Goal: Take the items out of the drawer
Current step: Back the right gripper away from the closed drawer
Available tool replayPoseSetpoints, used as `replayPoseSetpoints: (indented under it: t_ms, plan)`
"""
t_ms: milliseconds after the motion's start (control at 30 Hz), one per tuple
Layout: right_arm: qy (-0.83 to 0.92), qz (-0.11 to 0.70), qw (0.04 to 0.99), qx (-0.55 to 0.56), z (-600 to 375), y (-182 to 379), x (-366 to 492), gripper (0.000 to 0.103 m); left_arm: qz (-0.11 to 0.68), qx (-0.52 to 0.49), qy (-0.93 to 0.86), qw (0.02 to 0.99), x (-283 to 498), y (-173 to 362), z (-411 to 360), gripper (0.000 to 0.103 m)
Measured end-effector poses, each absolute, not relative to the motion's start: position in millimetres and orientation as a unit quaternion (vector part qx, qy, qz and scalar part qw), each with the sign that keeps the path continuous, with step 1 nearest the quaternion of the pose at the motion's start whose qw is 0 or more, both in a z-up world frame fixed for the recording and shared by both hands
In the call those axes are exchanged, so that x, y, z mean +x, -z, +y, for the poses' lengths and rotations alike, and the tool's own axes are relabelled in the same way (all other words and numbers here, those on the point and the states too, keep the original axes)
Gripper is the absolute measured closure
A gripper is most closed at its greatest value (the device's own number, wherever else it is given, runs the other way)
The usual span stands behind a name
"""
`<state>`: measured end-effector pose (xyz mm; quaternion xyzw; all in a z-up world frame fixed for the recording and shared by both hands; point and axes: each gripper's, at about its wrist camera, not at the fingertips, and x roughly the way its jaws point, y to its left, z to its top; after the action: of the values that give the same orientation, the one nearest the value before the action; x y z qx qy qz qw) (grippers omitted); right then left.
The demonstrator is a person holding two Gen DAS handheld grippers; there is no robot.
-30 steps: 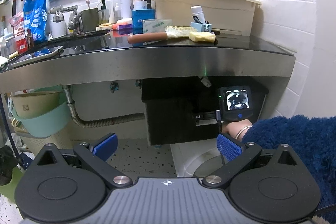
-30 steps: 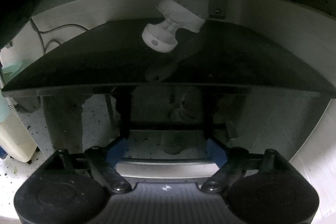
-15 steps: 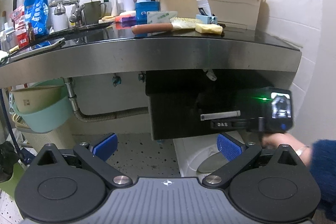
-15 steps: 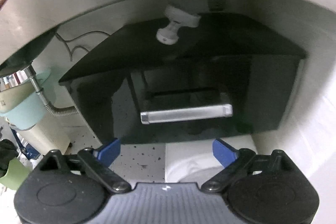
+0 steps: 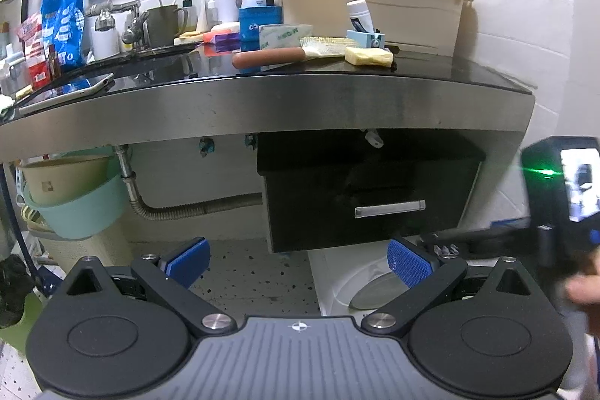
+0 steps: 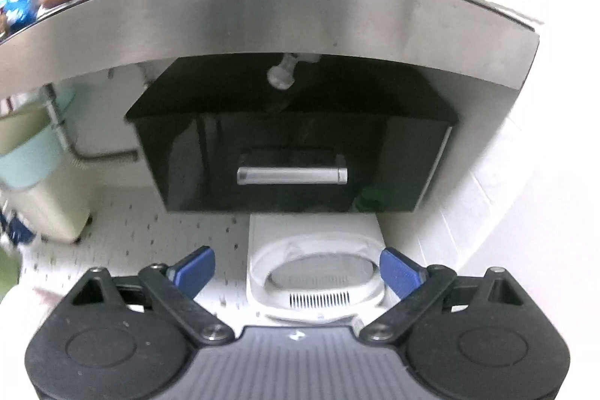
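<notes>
The glossy black drawer with a silver bar handle hangs closed under the steel-edged black counter. The left gripper, blue-padded fingers spread wide, sits below the drawer, holding nothing. The right gripper is beside the drawer's right end.

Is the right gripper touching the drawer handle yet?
Apart. In the right wrist view the right gripper is open, with floor and a white appliance showing between its jaws and the handle on the closed drawer.
</notes>
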<state>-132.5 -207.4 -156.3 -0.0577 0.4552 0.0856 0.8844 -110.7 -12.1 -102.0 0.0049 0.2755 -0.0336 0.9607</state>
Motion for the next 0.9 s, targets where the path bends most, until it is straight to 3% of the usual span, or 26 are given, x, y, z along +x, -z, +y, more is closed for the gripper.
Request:
replayPoseSetpoints:
  t_ms: [167,633,900]
  plan:
    - [-0.122,0.511,0.845,-0.098,-208,140,-142,0.008,0.291,0.008,0.023,0.956,-103,96,-10,0.001]
    - [-0.086,0.457,0.885,0.009,-251,52,-166,0.008,0.307,0.023,0.023,0.951,-98,61,-21,0.001]
    - [-0.083,0.432,0.898,0.014,-250,19,-178,0.008,0.310,0.000,0.034,0.950,-104,27,-21,0.001]
